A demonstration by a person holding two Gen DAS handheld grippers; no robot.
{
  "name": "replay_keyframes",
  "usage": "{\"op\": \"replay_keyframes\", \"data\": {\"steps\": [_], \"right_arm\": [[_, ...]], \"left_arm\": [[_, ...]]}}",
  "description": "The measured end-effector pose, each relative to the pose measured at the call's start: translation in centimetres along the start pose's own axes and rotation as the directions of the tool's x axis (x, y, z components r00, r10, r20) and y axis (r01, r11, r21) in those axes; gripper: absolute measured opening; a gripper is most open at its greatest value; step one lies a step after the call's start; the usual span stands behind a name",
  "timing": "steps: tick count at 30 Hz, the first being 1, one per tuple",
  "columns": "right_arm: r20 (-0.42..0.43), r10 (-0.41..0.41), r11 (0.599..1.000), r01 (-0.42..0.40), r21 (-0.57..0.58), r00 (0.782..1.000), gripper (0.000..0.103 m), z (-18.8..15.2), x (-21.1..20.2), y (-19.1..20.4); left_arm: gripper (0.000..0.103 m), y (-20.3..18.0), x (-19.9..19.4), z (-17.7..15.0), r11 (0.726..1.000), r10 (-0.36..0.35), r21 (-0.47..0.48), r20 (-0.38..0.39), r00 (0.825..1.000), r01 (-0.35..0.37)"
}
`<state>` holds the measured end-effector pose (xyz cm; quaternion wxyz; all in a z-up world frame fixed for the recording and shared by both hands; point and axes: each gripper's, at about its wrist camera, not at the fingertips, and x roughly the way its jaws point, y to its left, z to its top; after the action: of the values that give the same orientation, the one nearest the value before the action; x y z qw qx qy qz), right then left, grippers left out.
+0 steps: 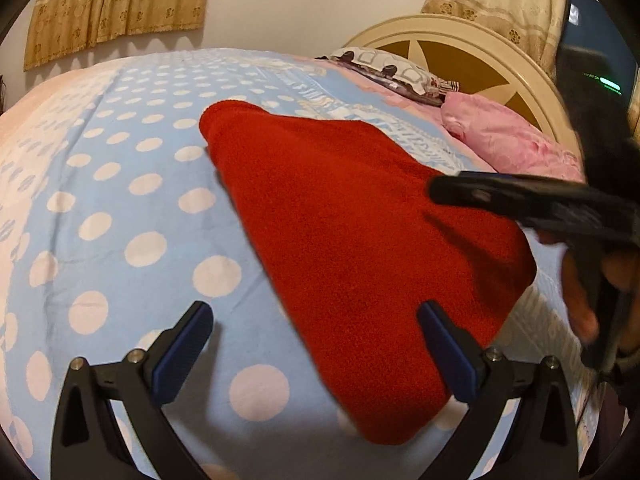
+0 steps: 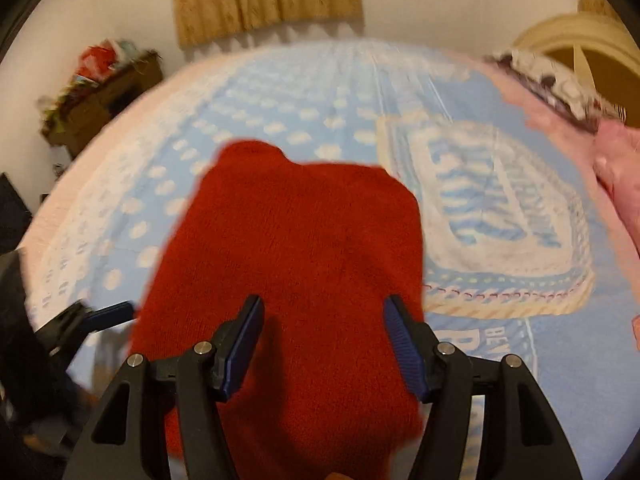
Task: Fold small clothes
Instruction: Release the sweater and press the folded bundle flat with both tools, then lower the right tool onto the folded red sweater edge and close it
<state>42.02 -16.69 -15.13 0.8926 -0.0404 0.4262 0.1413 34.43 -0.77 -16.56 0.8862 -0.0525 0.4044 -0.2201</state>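
Red garment: a red knitted piece point(image 1: 360, 248) lies flat on the bed, filling the centre of both views; in the right wrist view point(image 2: 288, 264) it runs from mid-frame down to the bottom edge, with a rounded lobe at its upper left.
Bed cover: light blue cloth with white dots point(image 1: 132, 208), pink along its left border; in the right wrist view point(image 2: 304, 92) a large badge-shaped print sits at right of centre.
Writing: the badge carries blue lettering, too blurred to read; below it, at lower right, only "BEV" and part of a big letter can be made out.
Left claw: point(image 1: 316, 344) wide open, holding nothing; its left finger hangs over the dotted cover, its right finger over the garment's lower edge. In the right wrist view it shows at the left edge point(image 2: 100, 316), blurred.
Right claw: point(image 2: 324, 340) open, nothing between the fingers, poised over the garment's near part. In the left wrist view it enters from the right point(image 1: 460, 190), above the garment's right side; from that angle its opening cannot be judged.
Hand: the person's right hand point(image 1: 580, 296) grips the handle at the right edge.
Pillows: a pink one point(image 1: 504, 136) and a patterned one point(image 1: 392, 68) lie at upper right, against the cream headboard point(image 1: 460, 28).
Curtains: beige patterned drapes point(image 1: 116, 0) hang at the top.
Box: a brown box of clutter point(image 2: 100, 96) stands at upper left.
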Motion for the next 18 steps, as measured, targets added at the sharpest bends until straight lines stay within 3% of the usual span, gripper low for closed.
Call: {"op": "replay_keyframes", "data": {"steps": [6,12,18], "right_arm": [[-0.019,-0.061,0.984,0.057,-0.169,0.998,0.063,-4.9,-0.4,1.9],[0.016,-0.077,0.981,0.079,-0.177,0.997,0.063,-5.8,-0.3,1.8],[-0.010,-0.059,0.982,0.056,-0.180,0.998,0.063,-5.6,-0.5,1.5]], "left_arm": [[0.103,-0.2,0.1,0.0,1.000,-0.001,0.008,-0.006,1.000,0.001],[0.103,-0.1,0.3,0.0,1.000,-0.009,0.010,-0.017,1.000,0.009],[0.103,-0.3,-0.4,0.3,1.000,-0.003,0.007,-0.002,1.000,0.003]]}}
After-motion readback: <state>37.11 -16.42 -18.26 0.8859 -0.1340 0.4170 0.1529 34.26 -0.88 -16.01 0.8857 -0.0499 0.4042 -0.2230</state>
